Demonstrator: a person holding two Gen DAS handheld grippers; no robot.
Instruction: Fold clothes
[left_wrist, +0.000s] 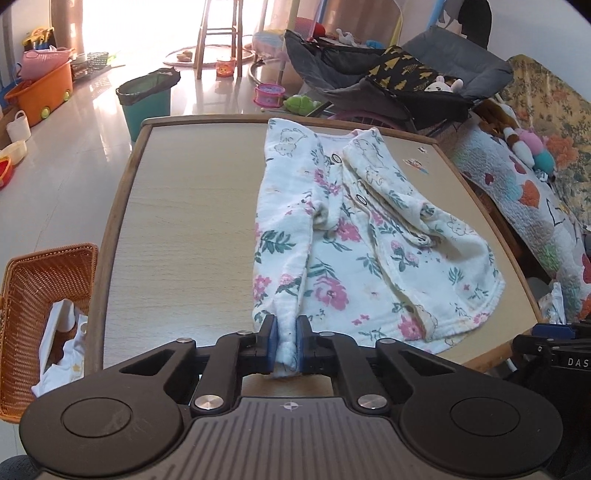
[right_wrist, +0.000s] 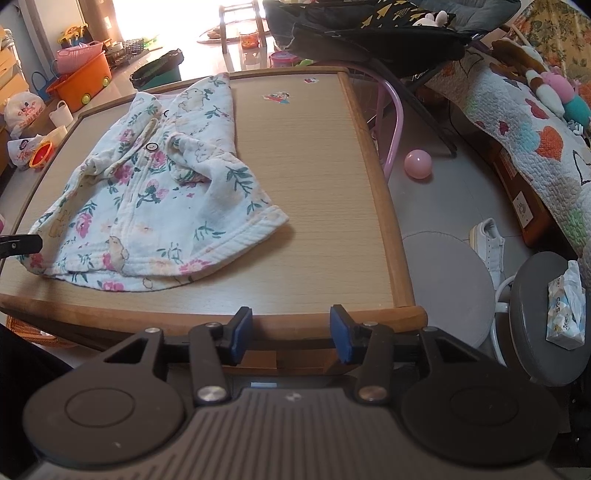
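I had the left hand-held gripper (left_wrist: 285, 341) pinched tight on the near hem of the floral baby jacket (left_wrist: 354, 236), so that edge could be lifted and carried over for a fold. The jacket lay on the bench (left_wrist: 184, 206), towards its right half, both sleeves already tucked in across the buttoned front. My right hand-held gripper (right_wrist: 291, 332) hung just off the bench's near edge, jaws wide and holding nothing, probably waiting to take the other hem corner. A wicker basket (left_wrist: 40, 280) sat beside the bench.
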